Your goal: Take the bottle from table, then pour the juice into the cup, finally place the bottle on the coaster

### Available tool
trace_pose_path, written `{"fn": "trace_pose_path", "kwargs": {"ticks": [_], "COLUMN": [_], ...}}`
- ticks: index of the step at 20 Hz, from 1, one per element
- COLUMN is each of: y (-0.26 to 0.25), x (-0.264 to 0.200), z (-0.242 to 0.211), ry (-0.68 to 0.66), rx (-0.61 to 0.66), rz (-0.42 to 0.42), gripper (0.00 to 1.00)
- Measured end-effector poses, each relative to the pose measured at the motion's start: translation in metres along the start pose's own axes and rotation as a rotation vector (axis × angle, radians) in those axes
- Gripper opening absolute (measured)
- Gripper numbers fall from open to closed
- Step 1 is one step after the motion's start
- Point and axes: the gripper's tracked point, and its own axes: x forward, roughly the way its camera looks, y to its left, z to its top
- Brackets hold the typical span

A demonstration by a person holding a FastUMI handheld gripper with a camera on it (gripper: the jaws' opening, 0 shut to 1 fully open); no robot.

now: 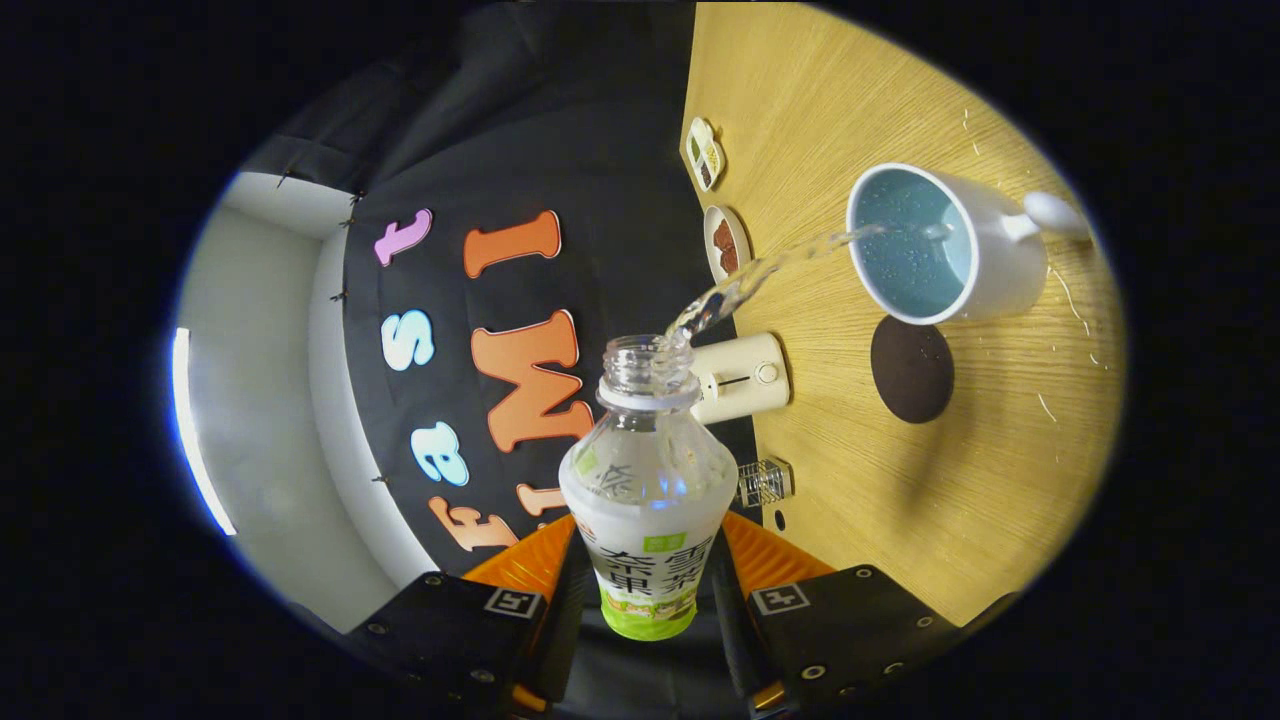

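Here, gripper (648, 590): both fingers pressed on the bottle's labelled lower body, one on each side.
Bottle (648, 500): clear plastic, cap off, held between the fingers and tipped so its open neck points toward the cup.
Juice (760, 270): clear stream leaving the bottle mouth, arcing across and landing inside the cup.
Cup (950, 245): white outside, pale blue inside, handle on the far side from the bottle; stands well beyond the fingers.
Coaster (911, 369): dark round disc, bare, just beside the cup and almost touching its base.
Open room: bare wood around the coaster.
Table (980, 480): light wood grain; along its wall edge sit two small dishes (716, 200), a cream box (740, 377) and a small clear glass (765, 482).
Room: black cloth wall beyond the table edge, pale wall past it.
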Motion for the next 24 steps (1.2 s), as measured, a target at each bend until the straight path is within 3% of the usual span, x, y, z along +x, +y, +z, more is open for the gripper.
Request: {"fn": "trace_pose_path", "kwargs": {"ticks": [24], "y": [-0.010], "x": [0.002], "z": [0.005], "ry": [0.009], "rx": [0.027], "rz": [-0.038], "gripper": [0.62]}}
